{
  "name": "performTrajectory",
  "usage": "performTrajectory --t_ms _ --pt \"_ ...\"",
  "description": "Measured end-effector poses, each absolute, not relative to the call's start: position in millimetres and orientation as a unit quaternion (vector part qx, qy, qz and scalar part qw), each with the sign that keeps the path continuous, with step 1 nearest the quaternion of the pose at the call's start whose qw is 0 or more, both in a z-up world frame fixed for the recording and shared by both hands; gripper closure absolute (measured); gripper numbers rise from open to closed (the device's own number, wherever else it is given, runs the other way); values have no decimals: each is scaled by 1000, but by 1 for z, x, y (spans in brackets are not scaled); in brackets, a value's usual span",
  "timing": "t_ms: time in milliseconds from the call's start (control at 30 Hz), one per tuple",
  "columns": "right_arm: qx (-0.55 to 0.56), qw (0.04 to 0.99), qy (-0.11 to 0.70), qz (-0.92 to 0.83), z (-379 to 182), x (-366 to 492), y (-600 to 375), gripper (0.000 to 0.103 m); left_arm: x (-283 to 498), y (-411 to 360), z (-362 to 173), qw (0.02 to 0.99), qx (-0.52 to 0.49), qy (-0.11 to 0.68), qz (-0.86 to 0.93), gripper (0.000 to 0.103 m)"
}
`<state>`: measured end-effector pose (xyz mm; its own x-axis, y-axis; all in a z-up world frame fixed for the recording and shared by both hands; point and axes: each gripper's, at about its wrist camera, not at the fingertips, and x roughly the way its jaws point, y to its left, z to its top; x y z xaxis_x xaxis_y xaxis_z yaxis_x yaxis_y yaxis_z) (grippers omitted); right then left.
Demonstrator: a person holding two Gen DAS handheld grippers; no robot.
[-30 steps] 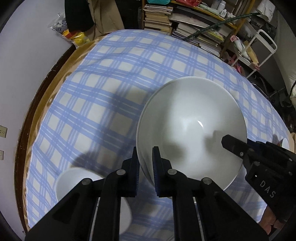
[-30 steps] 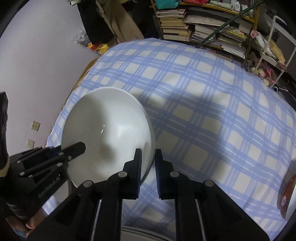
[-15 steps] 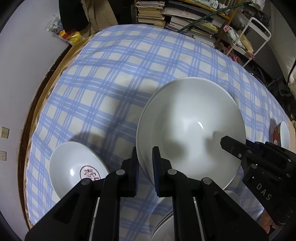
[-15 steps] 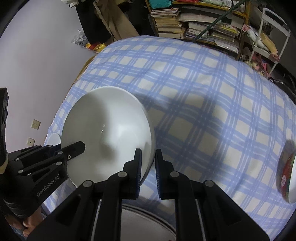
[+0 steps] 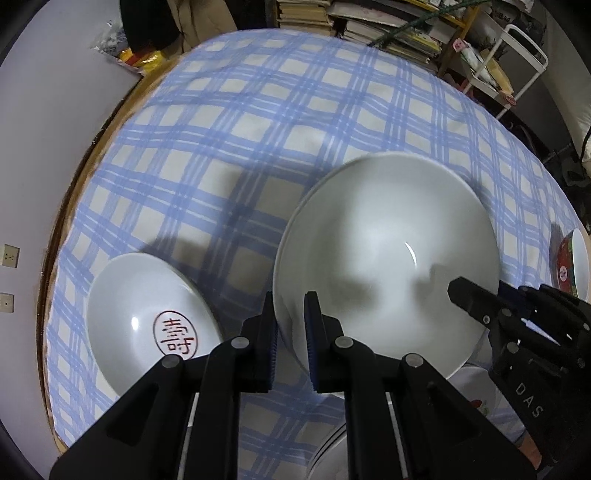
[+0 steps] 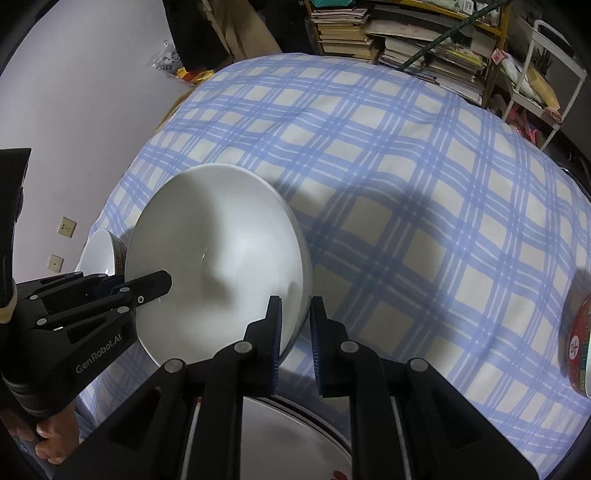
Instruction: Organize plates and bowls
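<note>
Both tongs, left tongs (image 5: 290,343) and right tongs (image 6: 295,345), clamp opposite rims of a large white bowl (image 5: 384,266) above a blue-checked counter (image 5: 258,147); stacked books (image 6: 343,29) line shelves behind, by a pale wall (image 5: 44,129).

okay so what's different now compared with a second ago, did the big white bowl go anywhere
Both grippers carried the big white bowl back toward the near end of the table: the bowl with the red seal and the red-patterned bowl have come into view, as has a plate below. Unchanged: the left gripper and right gripper still clamp opposite rims.
</note>
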<state>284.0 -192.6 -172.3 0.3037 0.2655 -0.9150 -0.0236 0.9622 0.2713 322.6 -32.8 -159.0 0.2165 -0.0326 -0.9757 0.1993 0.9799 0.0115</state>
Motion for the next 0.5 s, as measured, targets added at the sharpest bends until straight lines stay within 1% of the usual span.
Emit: performTrajectory --t_ms 33,200,233,267,300,367,400,467,500 --pt "103 801 582 91 -171 284 -192 85 322 -33 -156 779 67 618 -74 89" --pt "87 816 566 85 -154 278 -189 83 320 -25 -137 790 65 605 -73 85" --pt "87 817 563 84 -150 277 -189 78 320 -23 -133 792 65 603 -70 84" --pt "85 819 561 82 -146 276 -190 71 320 -19 -129 794 64 601 -68 83" --pt "83 821 559 78 -142 275 -190 67 319 -15 -124 795 60 600 -65 83" --pt "80 829 549 66 -133 273 -190 50 318 -7 -119 797 54 598 -62 78" --pt "80 834 542 63 -127 272 -190 46 316 -1 -115 799 51 596 -59 75" --pt "86 839 534 60 -120 271 -188 33 314 10 -110 805 55 588 -50 64" --pt "90 841 530 61 -116 270 -188 30 312 16 -108 809 57 583 -43 61"
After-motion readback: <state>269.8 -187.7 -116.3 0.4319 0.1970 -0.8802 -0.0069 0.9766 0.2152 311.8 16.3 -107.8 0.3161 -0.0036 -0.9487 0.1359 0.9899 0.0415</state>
